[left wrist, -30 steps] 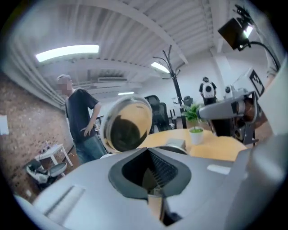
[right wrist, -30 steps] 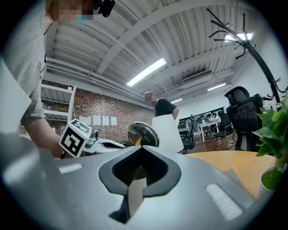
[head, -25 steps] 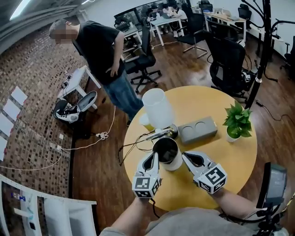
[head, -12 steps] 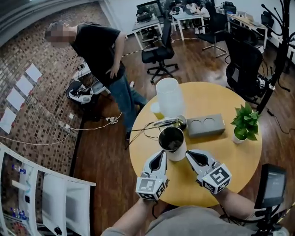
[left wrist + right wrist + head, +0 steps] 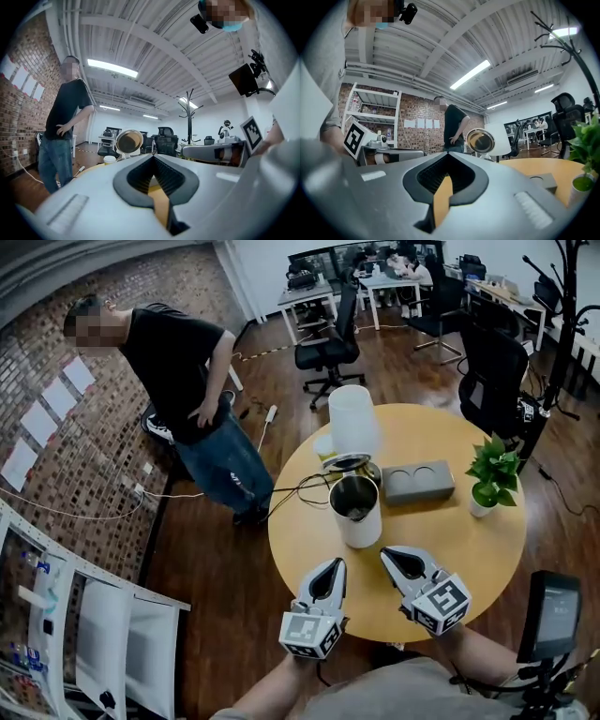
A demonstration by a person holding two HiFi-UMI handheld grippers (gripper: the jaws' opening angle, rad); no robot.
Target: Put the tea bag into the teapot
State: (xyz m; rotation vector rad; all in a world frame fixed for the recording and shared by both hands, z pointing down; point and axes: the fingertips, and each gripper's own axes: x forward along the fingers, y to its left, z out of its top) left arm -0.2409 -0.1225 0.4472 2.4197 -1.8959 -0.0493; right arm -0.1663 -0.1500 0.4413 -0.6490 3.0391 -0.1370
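Head view: vs 1 s ago, I've pulled L gripper (image 5: 334, 565) & R gripper (image 5: 388, 556) back from teapot (image 5: 360, 521); both jaw pairs together, empty.

No text, label, brand or number can be read.

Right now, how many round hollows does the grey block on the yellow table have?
2 in the grey block: one hollow on the teapot side, the other on the potted plant side. None seems hidden.

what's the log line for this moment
left gripper: shut, empty | right gripper: shut, empty | teapot: open, touched by neither
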